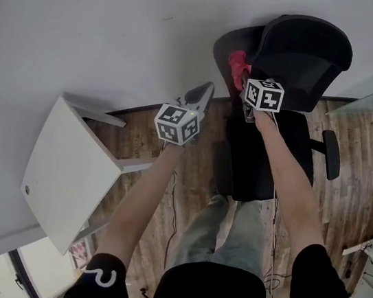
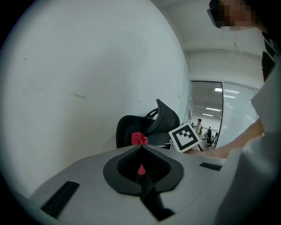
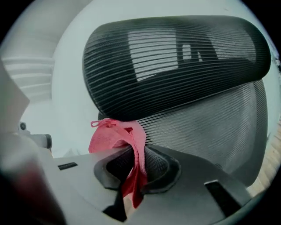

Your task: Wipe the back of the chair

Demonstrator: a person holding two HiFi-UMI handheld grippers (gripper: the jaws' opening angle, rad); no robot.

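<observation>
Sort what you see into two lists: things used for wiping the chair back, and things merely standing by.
In use:
chair
red cloth
right gripper, shut on the cloth

Standing by:
white table
left gripper, clear of the chair
wooden floor

Chair (image 1: 293, 63) stands against wall (image 1: 122, 24). Cloth (image 3: 115, 137) in right gripper (image 3: 134, 171) jaws, at chair back (image 3: 175, 61) left edge, seemingly touching. Left gripper (image 2: 141, 166) left of that, apart from chair. Table (image 1: 59, 167) farther left.
</observation>
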